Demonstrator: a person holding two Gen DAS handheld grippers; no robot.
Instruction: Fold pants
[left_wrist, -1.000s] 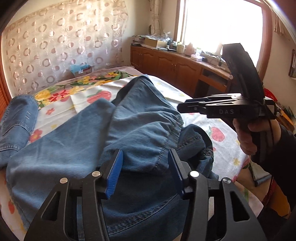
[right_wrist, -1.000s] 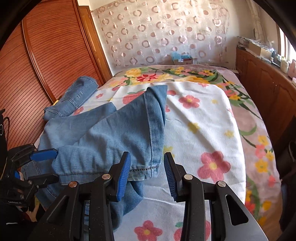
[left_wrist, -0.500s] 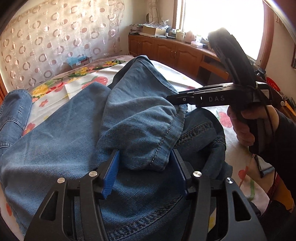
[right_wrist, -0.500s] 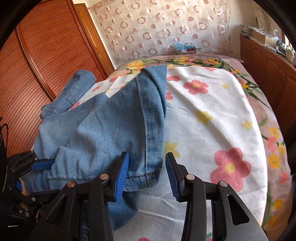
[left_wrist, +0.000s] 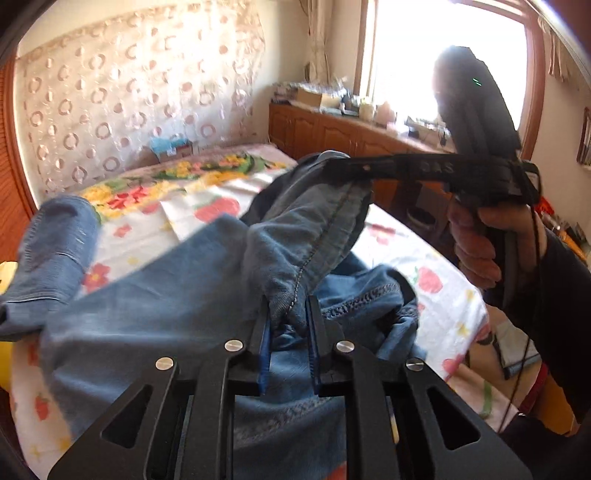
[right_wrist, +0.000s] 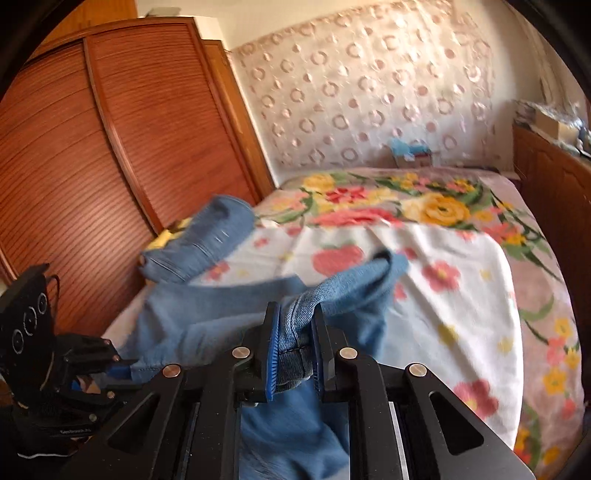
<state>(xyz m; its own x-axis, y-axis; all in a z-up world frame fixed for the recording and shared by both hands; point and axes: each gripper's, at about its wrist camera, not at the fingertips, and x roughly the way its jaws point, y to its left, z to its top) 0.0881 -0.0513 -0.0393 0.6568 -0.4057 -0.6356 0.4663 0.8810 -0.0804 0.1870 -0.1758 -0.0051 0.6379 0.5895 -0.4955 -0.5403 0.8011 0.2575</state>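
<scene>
Blue denim pants lie spread on a floral bedsheet. My left gripper is shut on a bunched hem corner of the pants and lifts it. My right gripper is shut on the other corner of the same hem. It also shows in the left wrist view, raised with the hem hanging stretched between the two grippers. The left gripper shows in the right wrist view at the lower left, pinching the denim. One pant leg trails away toward the wardrobe.
A wooden wardrobe runs along the bed's left side. A wooden cabinet with clutter stands under the window. A small box sits at the headboard. The sheet's right part lies bare of clothing.
Both grippers have closed on the hem, which lay loose between open jaws before. They have lifted it off the bed, and the pant leg has bunched up.
</scene>
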